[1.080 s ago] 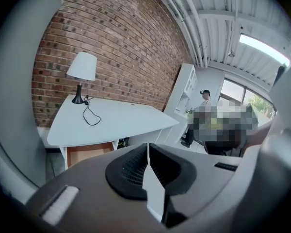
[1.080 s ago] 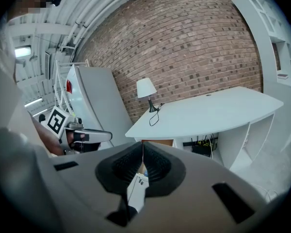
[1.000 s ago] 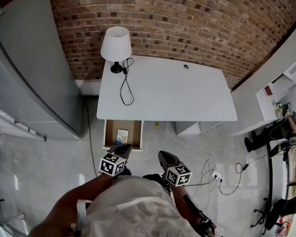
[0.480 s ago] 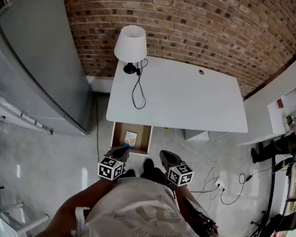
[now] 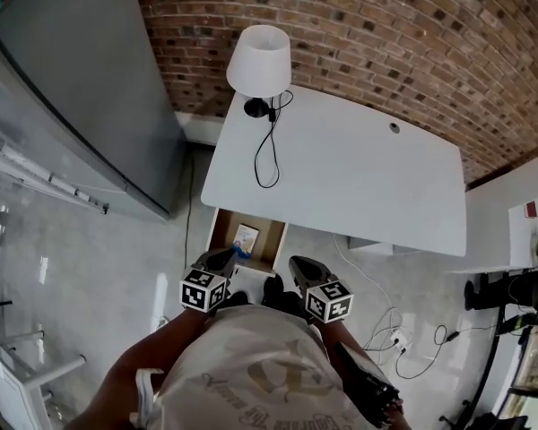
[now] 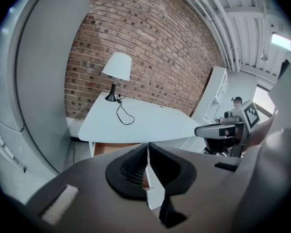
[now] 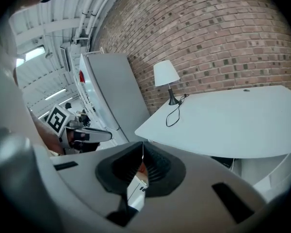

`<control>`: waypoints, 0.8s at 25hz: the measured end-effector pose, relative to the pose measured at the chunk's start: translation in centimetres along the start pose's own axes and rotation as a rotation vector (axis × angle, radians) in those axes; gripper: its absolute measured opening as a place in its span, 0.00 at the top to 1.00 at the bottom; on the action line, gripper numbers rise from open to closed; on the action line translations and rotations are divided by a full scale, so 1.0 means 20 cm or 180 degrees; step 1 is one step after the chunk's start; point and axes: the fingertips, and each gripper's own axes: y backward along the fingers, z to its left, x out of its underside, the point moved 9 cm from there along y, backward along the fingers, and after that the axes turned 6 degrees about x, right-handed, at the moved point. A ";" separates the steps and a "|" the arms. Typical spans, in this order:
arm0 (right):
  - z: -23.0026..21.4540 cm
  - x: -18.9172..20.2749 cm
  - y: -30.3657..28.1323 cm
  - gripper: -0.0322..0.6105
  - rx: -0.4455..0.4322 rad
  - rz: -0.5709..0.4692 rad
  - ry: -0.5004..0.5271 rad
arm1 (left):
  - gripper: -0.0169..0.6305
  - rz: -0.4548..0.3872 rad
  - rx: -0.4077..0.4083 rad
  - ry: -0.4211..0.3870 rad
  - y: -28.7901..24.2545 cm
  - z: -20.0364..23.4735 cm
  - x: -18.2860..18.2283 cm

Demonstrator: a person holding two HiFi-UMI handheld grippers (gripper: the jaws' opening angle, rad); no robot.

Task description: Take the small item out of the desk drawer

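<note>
The wooden desk drawer [image 5: 218,231] stands pulled open under the left end of the white desk [image 5: 341,177]. Inside lies a small pale card-like item [image 5: 246,236], with something blue by its near edge. My left gripper [image 5: 221,257] hangs just over the drawer's front edge, jaws together and empty. My right gripper [image 5: 298,265] is to the right of the drawer, also shut with nothing in it. In the left gripper view the jaws [image 6: 147,149] meet and point at the desk; the drawer's brown inside [image 6: 115,148] shows below the desktop. In the right gripper view the jaws [image 7: 142,149] meet too.
A white lamp [image 5: 260,61] stands at the desk's back left, its black cable [image 5: 267,150] trailing over the top. A tall grey cabinet [image 5: 81,106] fills the left. A brick wall [image 5: 386,34] runs behind. Cables and a power strip [image 5: 394,339] lie on the floor at right.
The head view has swung, so the desk and drawer sit further right and the lamp higher. Both grippers stay shut near the drawer's front edge.
</note>
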 end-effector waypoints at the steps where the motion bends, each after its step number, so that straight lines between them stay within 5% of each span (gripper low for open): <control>1: -0.02 -0.01 -0.01 0.94 -0.0041 0.0025 0.0012 | 0.95 0.0013 -0.0029 0.0007 -0.02 -0.01 0.00; 20: -0.28 -0.07 -0.32 0.94 -0.0934 0.0489 0.0349 | 0.95 0.0160 -0.0595 0.0259 -0.25 -0.08 0.02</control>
